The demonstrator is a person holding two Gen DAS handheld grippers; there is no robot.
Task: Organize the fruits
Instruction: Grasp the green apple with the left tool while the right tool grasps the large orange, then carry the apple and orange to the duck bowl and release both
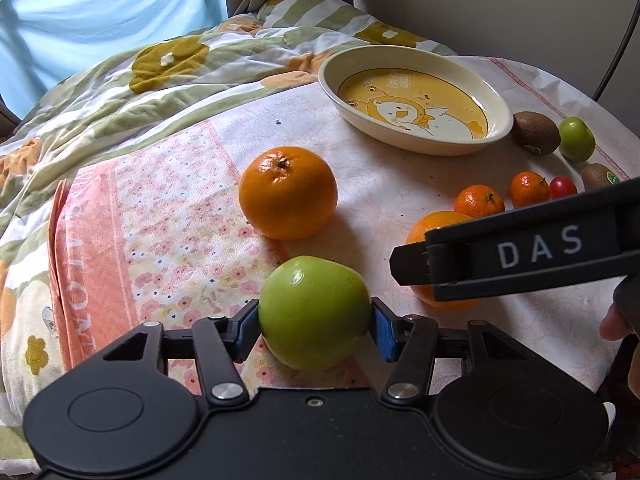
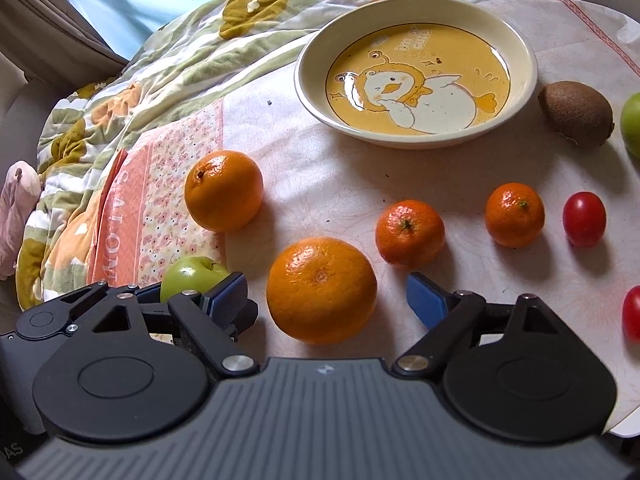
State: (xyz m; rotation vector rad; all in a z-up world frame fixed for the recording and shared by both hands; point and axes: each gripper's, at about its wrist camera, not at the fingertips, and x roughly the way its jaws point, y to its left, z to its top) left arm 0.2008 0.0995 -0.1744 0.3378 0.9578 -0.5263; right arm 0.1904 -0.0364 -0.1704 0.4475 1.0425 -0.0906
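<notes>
My left claw has its blue pads pressed on either side of the green apple, which sits low over the flowered cloth on the counter; I can't tell whether it has left the cloth. To do this well I'd lift straight up before swinging toward the dish, passing over the orange that lies between, and let go only once the apple is low inside the rim, since it is round and would roll.

My right claw is spread wide, its pads on either side of the big orange, not touching it. I'd close gently and centred, keeping clear of the mandarin just beyond.

Both claws point forward and down, close together, left beside right. In the left view the right claw crosses in from the right, above the big orange.
</notes>
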